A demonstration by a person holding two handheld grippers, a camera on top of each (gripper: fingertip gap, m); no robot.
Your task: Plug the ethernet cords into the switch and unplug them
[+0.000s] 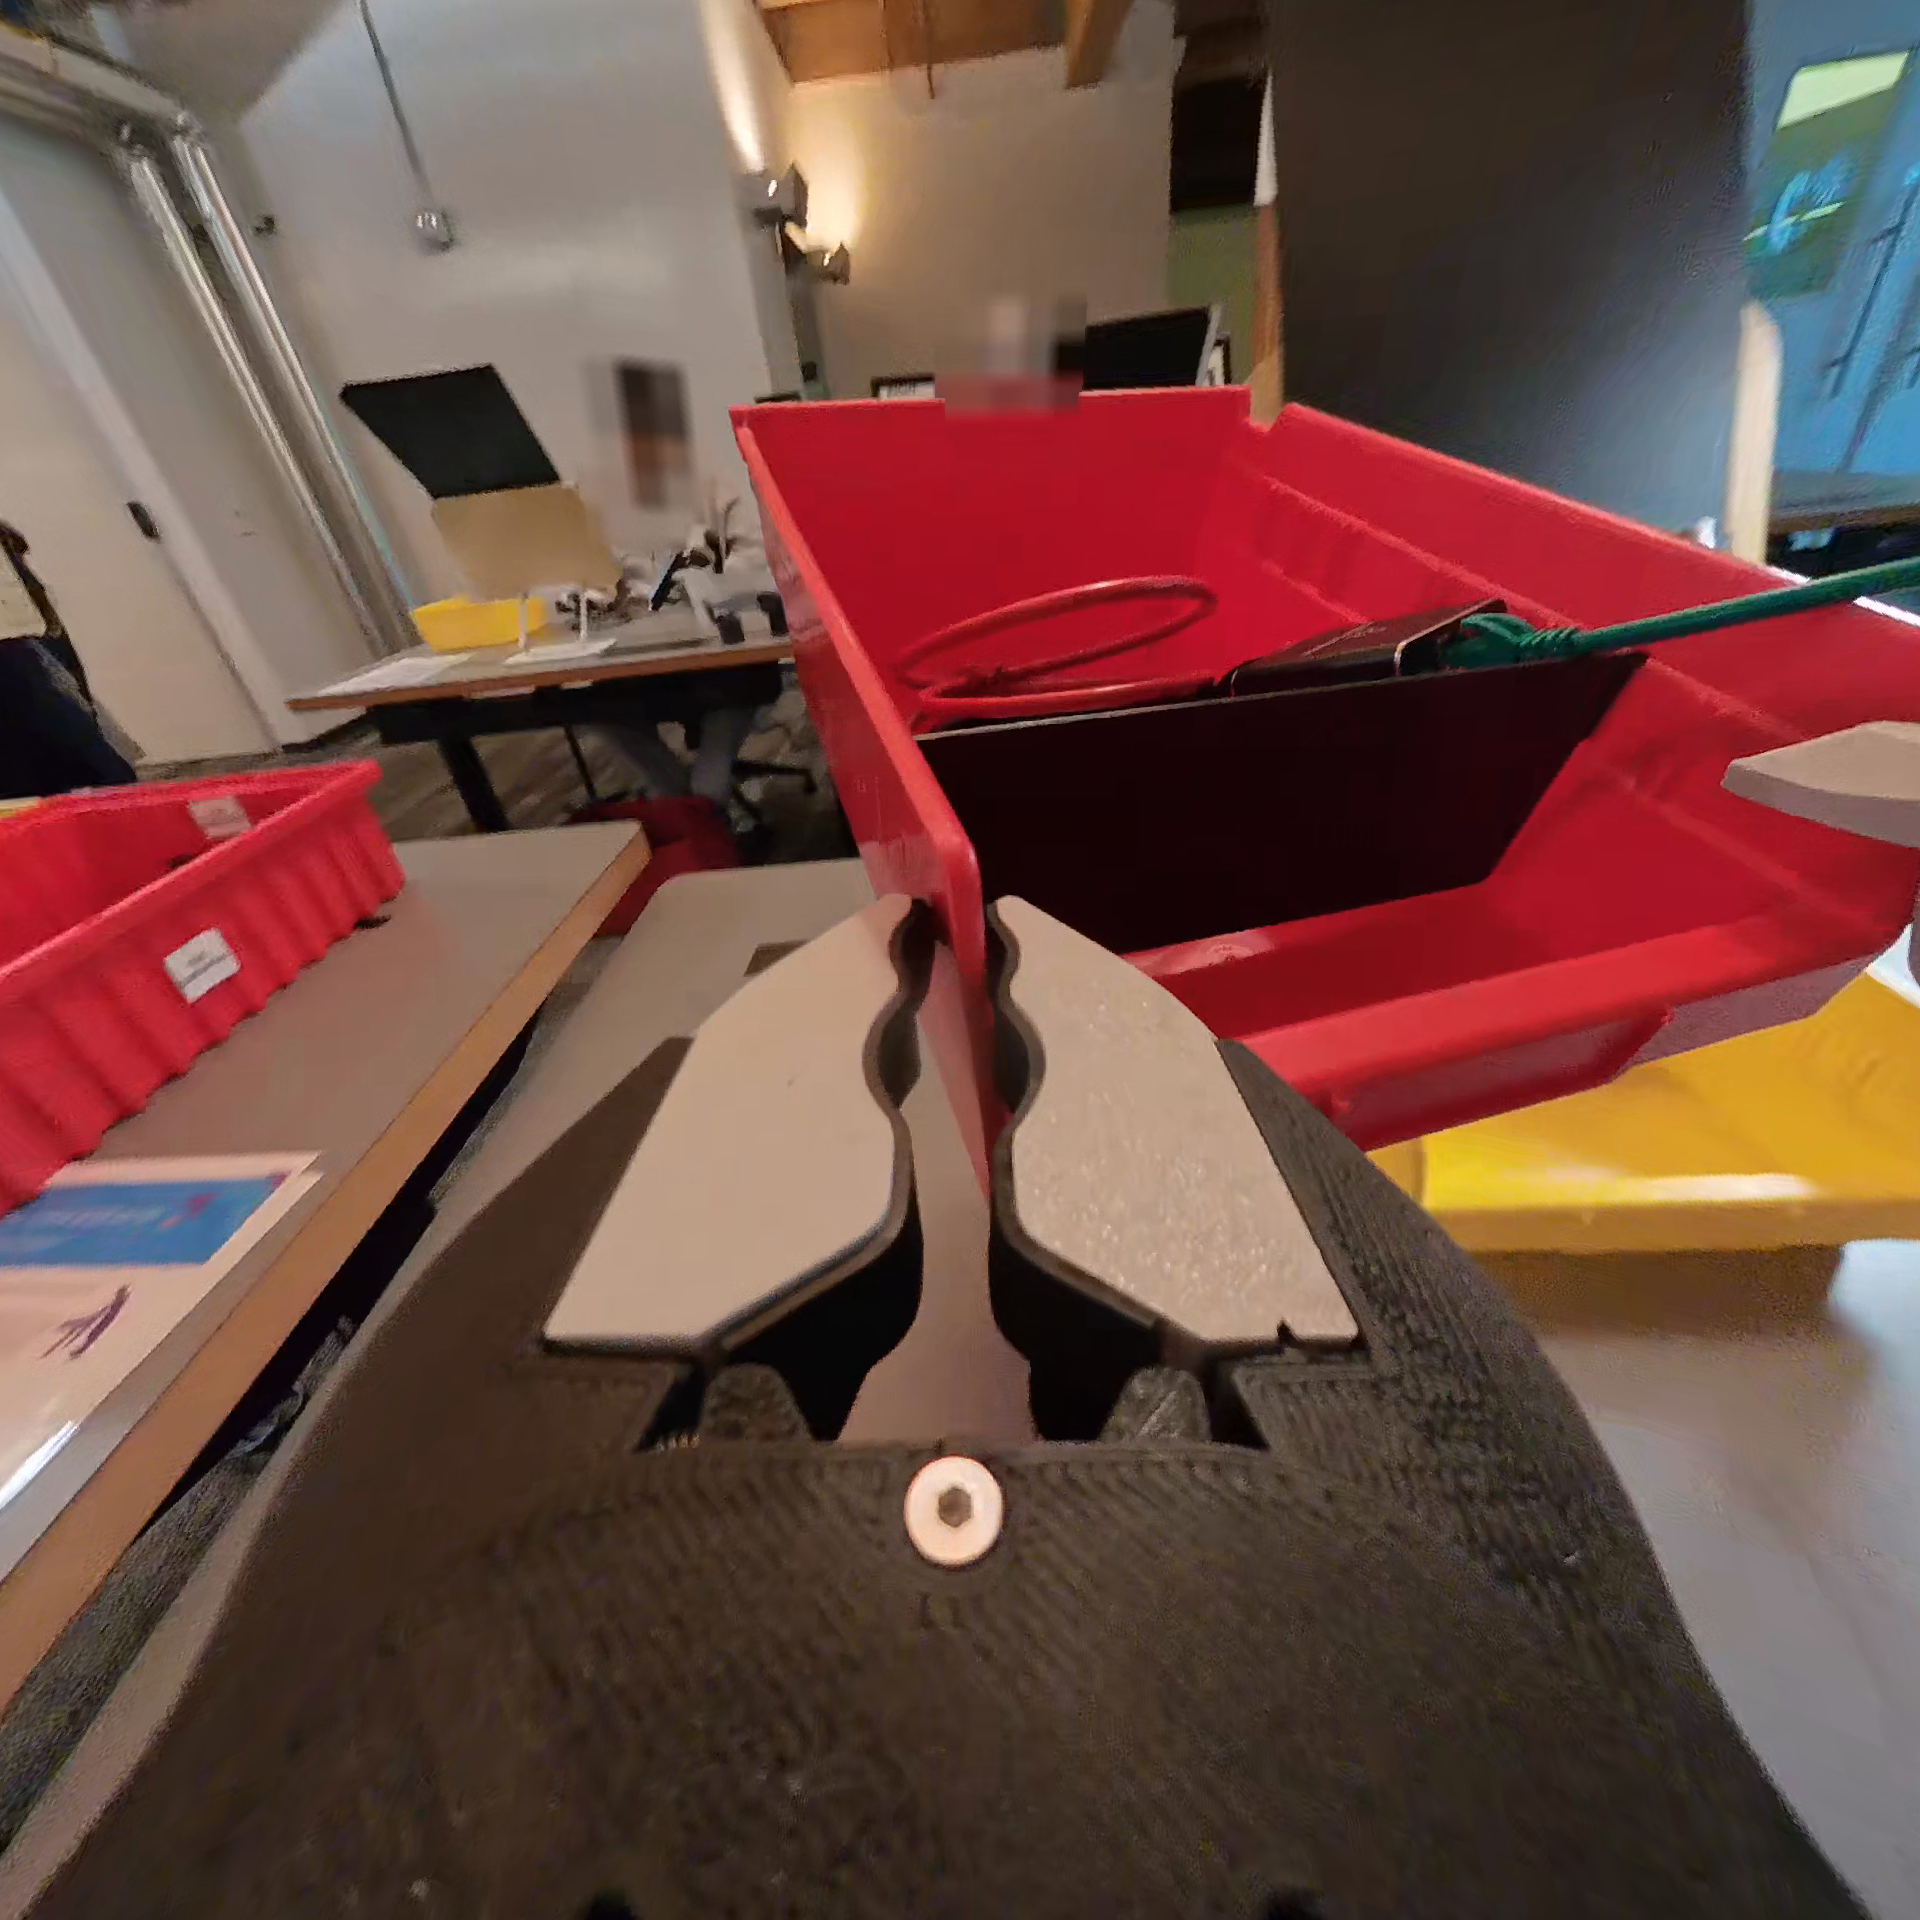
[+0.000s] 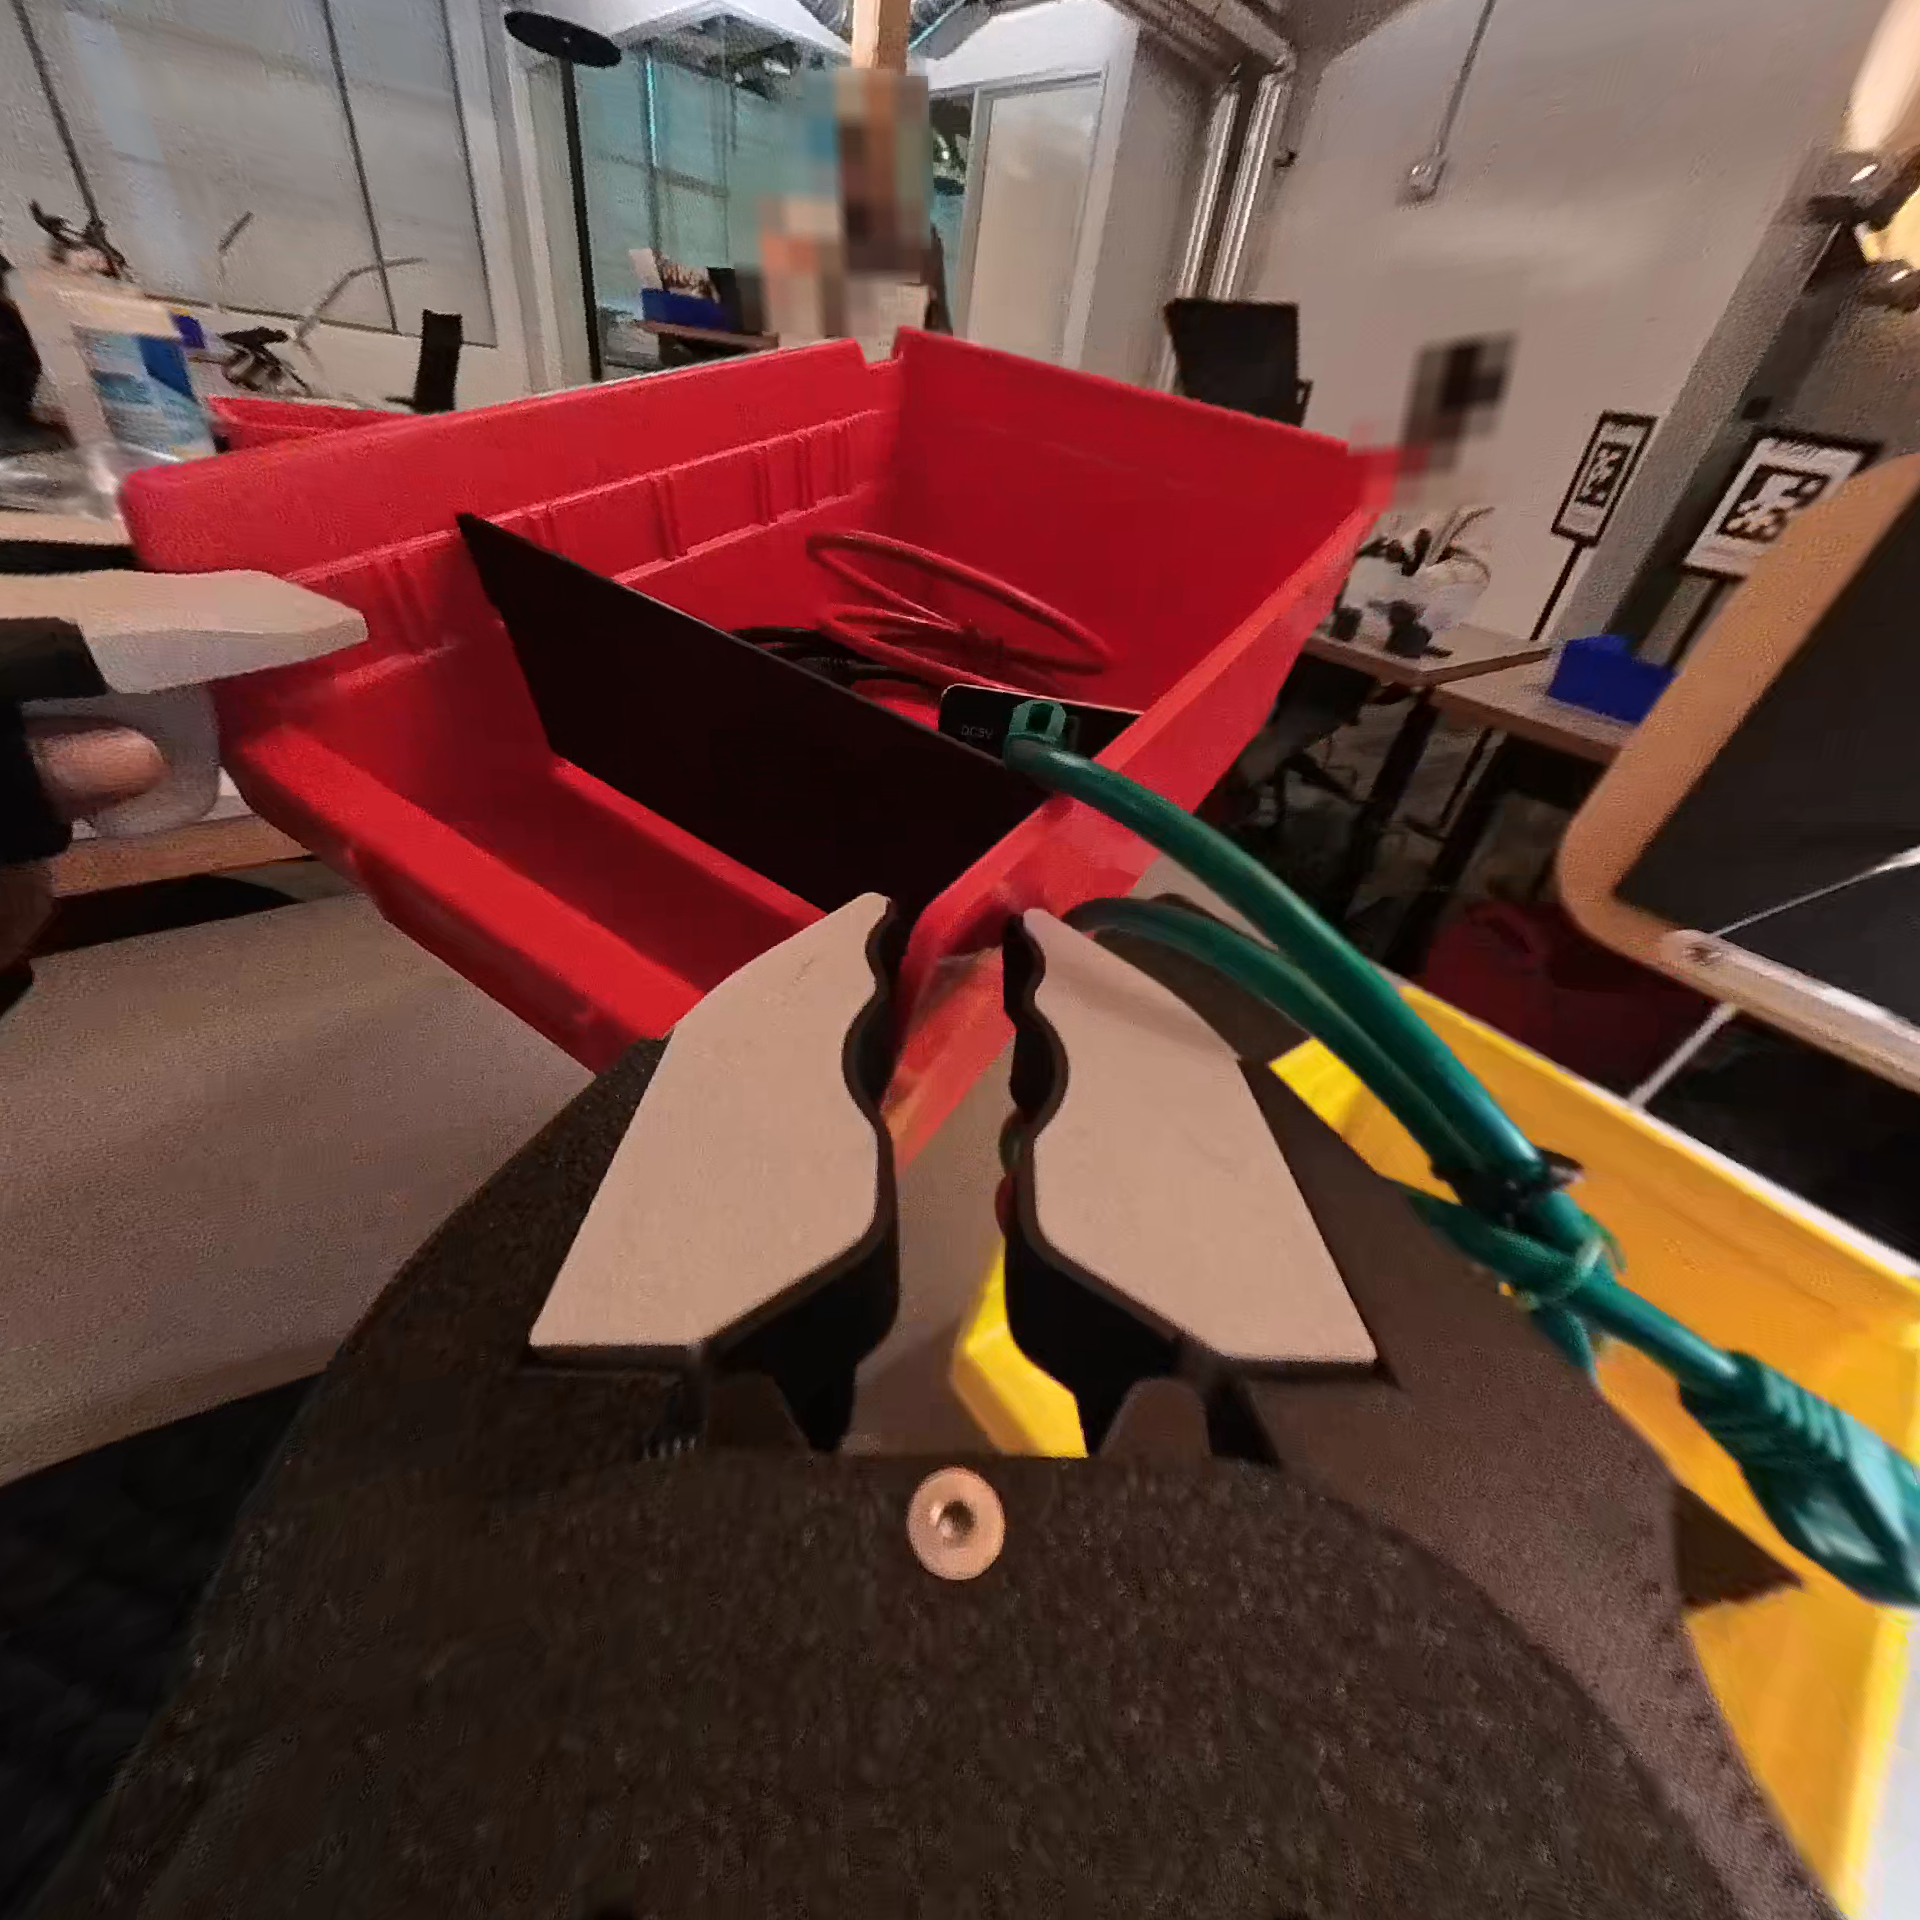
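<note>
Both grippers, left (image 1: 956, 935) and right (image 2: 951, 935), are nearly closed on opposite walls of the red bin (image 2: 1039, 457), with the switch (image 2: 1039, 717) ahead of the right fingers, green cord (image 2: 1226, 862) plugged in, nearer the right.

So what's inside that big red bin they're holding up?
Behind a black divider in the red bin lie a coiled red cable and a black switch with a green cable plugged in. The divider hides what lies lower down.
</note>
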